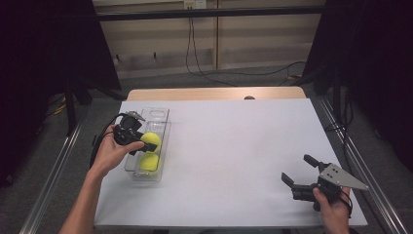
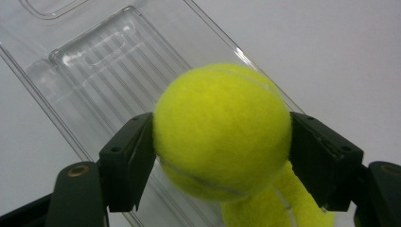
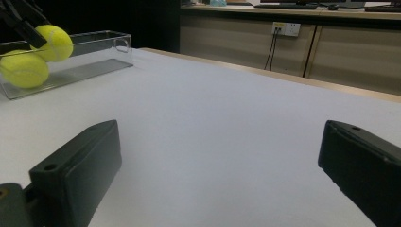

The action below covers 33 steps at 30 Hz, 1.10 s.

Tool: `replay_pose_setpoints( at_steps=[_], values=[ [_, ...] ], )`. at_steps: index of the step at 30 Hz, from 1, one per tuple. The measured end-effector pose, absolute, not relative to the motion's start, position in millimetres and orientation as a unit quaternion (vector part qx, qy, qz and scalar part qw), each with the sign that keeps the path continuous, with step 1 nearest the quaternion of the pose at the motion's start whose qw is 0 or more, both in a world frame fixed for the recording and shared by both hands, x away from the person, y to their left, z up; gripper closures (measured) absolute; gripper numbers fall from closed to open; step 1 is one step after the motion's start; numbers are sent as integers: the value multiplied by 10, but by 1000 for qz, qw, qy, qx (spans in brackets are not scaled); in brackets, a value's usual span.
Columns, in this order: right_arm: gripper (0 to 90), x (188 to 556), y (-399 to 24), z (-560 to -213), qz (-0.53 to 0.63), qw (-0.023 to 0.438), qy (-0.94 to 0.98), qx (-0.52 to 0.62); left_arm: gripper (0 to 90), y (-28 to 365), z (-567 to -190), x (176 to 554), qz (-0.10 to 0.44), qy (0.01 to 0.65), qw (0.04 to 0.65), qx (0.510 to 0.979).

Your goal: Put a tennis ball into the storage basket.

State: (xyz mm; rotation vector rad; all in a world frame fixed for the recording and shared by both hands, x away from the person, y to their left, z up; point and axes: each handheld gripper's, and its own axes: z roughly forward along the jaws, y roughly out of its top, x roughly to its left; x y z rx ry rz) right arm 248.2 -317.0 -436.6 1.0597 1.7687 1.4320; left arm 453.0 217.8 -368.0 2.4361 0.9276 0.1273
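Observation:
My left gripper (image 1: 148, 142) (image 2: 221, 156) is shut on a yellow tennis ball (image 1: 151, 140) (image 2: 222, 130) and holds it over the clear plastic tray (image 1: 156, 116) (image 2: 94, 71) at the table's left. A second tennis ball (image 1: 148, 162) (image 2: 279, 208) lies in the tray just below it, toward the near end. My right gripper (image 1: 298, 170) (image 3: 222, 175) stands open near the front right corner of the table, nothing between its jaws. In the right gripper view both balls (image 3: 23, 70) (image 3: 56, 41) show far off in the tray (image 3: 101, 47).
The white table top (image 1: 234, 146) stretches between the two grippers. Its wooden far edge (image 1: 214, 92) borders the floor, where cables trail. Metal rails run along both sides of the table.

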Motion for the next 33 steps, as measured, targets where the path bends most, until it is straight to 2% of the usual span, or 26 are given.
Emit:
replay_pose_setpoints(
  at_steps=[33],
  values=[
    [0,2488,-3169,-4369,542,309,671,401,267,2103,-3807,4610,40,350,237,905]
  ],
)
